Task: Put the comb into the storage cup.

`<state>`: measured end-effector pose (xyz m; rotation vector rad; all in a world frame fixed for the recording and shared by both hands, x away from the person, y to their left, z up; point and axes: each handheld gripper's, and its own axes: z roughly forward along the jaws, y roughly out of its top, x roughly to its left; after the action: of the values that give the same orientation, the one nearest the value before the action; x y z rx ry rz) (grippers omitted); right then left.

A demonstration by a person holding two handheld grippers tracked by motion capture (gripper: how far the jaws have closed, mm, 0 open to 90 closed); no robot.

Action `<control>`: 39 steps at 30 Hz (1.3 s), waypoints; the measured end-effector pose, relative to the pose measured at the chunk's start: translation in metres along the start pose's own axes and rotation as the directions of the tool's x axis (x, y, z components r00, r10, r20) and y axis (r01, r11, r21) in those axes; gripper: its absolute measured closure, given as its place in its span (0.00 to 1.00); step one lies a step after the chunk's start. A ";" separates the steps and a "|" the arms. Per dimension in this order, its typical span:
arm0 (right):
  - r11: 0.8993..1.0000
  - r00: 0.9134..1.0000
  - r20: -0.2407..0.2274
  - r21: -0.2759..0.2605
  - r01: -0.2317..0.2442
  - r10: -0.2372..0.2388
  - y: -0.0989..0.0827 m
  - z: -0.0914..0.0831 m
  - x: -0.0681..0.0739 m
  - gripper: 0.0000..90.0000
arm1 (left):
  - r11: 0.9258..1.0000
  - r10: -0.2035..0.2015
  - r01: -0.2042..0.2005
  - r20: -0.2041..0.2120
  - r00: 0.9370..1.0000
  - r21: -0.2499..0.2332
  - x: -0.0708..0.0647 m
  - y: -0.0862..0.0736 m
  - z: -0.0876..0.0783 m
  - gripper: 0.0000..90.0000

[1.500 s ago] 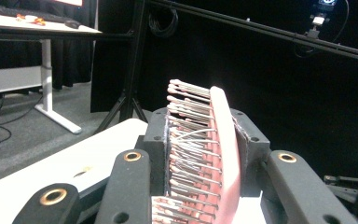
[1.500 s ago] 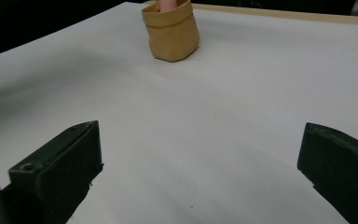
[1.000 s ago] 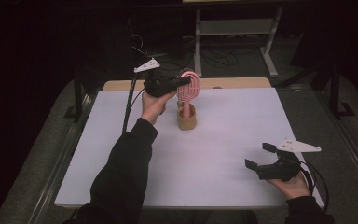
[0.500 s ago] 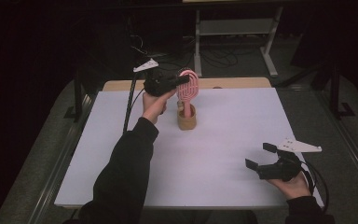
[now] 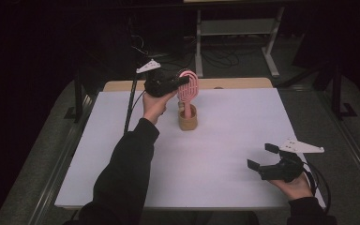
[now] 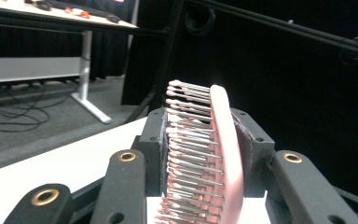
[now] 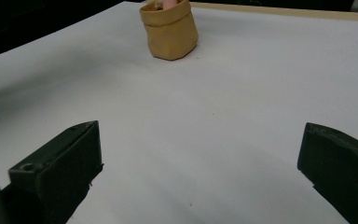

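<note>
Pouch (image 5: 188, 119): holds pink brush (image 5: 188, 87) handle | left tool (image 5: 182, 82): grasping brush head | right tool (image 5: 264, 157): released

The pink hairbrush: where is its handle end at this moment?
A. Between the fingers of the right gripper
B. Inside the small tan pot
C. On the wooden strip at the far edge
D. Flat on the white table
B: in the high view the pink hairbrush stands upright with its handle down in the small tan pot, while the left gripper clamps its head.
</note>
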<state>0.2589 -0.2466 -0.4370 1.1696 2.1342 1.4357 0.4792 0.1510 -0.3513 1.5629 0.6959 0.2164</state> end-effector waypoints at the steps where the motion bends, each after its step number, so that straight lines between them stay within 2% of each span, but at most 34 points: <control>1: 1.000 1.000 0.001 0.000 0.000 0.000 0.000 0.000 0.000 0.00 | 1.000 0.005 -0.005 -0.007 1.000 0.000 -0.001 -0.001 -0.001 0.65; 4: 1.000 1.000 0.005 0.001 0.000 0.000 -0.001 0.000 0.000 0.00 | 1.000 0.008 -0.008 -0.026 1.000 -0.006 0.000 -0.003 -0.005 0.57; 8: 1.000 1.000 0.008 -0.002 -0.007 0.007 -0.001 -0.001 -0.001 0.00 | 1.000 -0.004 0.004 -0.026 1.000 0.004 0.002 -0.006 -0.009 0.54; 12: 1.000 1.000 0.008 0.003 -0.005 0.005 -0.001 0.000 -0.001 0.00 | 1.000 0.001 -0.001 -0.030 1.000 0.005 0.002 -0.006 -0.013 0.52; 22: 1.000 1.000 0.007 0.005 -0.006 0.006 -0.001 0.000 -0.001 0.00 | 1.000 -0.010 0.010 -0.033 0.999 0.012 0.004 -0.009 -0.020 0.42; 27: 1.000 1.000 0.008 0.005 -0.008 0.008 -0.002 0.000 -0.002 0.00 | 1.000 -0.027 0.027 0.001 1.000 0.015 0.007 -0.010 -0.026 0.37; 35: 1.000 1.000 0.006 0.011 -0.008 0.008 -0.002 0.001 -0.001 0.00 | 0.999 -0.025 0.024 0.044 0.999 0.035 0.006 -0.015 -0.035 0.26; 39: 1.000 1.000 0.005 0.016 -0.005 0.005 -0.002 0.002 -0.002 0.00 | 0.998 -0.016 0.012 0.052 0.999 0.064 0.003 -0.022 -0.039 0.22</control>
<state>0.2601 -0.2472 -0.4398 1.1835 2.1445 1.4191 0.4547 0.1842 -0.3682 1.6188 0.6785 0.1437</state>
